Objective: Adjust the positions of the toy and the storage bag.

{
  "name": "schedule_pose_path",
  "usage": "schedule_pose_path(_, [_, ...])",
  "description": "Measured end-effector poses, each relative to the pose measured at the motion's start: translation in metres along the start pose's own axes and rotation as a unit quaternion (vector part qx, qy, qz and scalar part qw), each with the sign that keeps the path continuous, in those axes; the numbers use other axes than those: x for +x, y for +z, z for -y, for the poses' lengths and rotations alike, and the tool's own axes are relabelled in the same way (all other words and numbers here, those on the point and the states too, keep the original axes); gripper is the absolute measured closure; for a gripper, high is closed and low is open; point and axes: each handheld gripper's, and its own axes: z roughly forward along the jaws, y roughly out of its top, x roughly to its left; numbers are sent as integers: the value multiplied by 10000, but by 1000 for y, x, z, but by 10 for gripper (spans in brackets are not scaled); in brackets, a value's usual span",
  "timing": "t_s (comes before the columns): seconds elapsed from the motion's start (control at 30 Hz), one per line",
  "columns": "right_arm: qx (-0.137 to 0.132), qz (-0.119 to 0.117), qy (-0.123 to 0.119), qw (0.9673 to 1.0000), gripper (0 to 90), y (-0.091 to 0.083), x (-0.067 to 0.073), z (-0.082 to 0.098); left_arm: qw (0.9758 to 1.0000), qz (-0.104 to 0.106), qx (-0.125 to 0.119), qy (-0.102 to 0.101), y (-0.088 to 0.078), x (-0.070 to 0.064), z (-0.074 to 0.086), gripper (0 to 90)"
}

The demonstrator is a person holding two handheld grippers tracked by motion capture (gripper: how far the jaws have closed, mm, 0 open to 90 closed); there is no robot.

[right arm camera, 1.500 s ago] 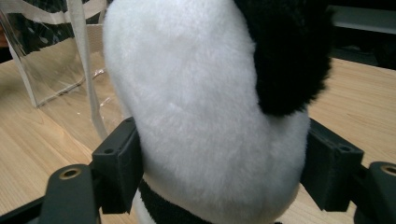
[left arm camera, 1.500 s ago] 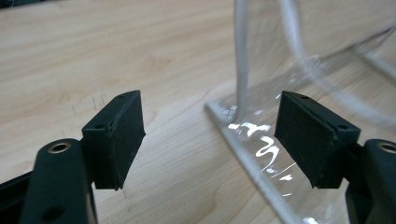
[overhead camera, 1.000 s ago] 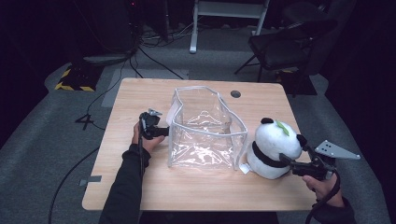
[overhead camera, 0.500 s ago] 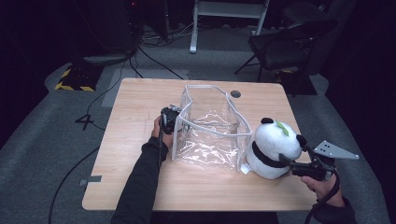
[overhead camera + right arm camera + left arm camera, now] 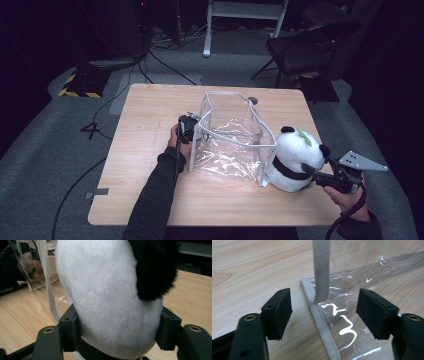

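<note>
A clear plastic bag [image 5: 231, 137] with grey trim stands open in the middle of the wooden table [image 5: 145, 115]. My left gripper [image 5: 189, 127] is at the bag's left corner. In the left gripper view it [image 5: 324, 312] is open, with the grey trim [image 5: 320, 277] and a fold of clear plastic between its jaws, touching neither. A black-and-white panda plush [image 5: 295, 156] sits against the bag's right side. My right gripper [image 5: 316, 176] is shut on the panda plush [image 5: 110, 297], its jaws pressing into the white fur from both sides.
A small dark round spot [image 5: 252, 100] lies on the table behind the bag. A black chair [image 5: 305, 47] and a white stand [image 5: 245, 15] are on the floor beyond the table's far edge. Cables [image 5: 100, 115] run over the floor at the left.
My left gripper has moved right from the table's left part to the bag's left corner. The bag's rim has shifted a little. The right gripper and panda have stayed put.
</note>
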Motion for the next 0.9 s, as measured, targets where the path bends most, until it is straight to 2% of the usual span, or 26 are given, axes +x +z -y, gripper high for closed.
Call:
schedule_pose_path(0.03, [-6, -62, -28, 10000, 397, 0, -1, 1, 9998, -168, -44, -17, -6, 2, 2, 283])
schedule_pose_path(0.13, [-4, -143, -155, 9998, 429, -2, 0, 0, 9995, -259, -167, -13, -22, 10, 5, 265])
schedule_pose_path(0.2, [-1, -138, -186, 9997, 444, -2, 1, 0, 9996, -181, -205, 1, -34, 15, 9, 247])
schedule_pose_path(0.43, [-28, -146, -111, 9998, 432, -1, 0, 1, 9992, -178, -244, 278, -69, 21, 34, 200])
schedule_pose_path(0.53, [-34, -199, -94, 9998, 401, -1, -1, 1, 9992, -128, -80, 371, -76, 26, 48, 182])
schedule_pose_path(0.63, [-50, -209, -60, 9998, 388, 0, -1, 2, 9985, -231, -28, 497, -82, 25, 62, 180])
schedule_pose_path(0.7, [-29, -210, -76, 9997, 396, 0, -1, 1, 9973, -306, 89, 657, -89, 24, 73, 180])
schedule_pose_path(0.73, [-21, -224, -124, 9997, 401, 0, -1, 1, 9968, -269, 118, 737, -92, 23, 80, 181])
schedule_pose_path(0.77, [-24, -237, -161, 9996, 406, -1, 0, 1, 9954, -304, 187, 892, -96, 21, 88, 186])
schedule_pose_path(0.83, [-32, -241, -163, 9996, 422, -1, -1, 2, 9940, -417, 239, 978, -101, 19, 98, 181])
schedule_pose_path(0.9, [-57, -233, -126, 9996, 435, 0, -2, 2, 9941, -281, 259, 1019, -108, 19, 108, 183])
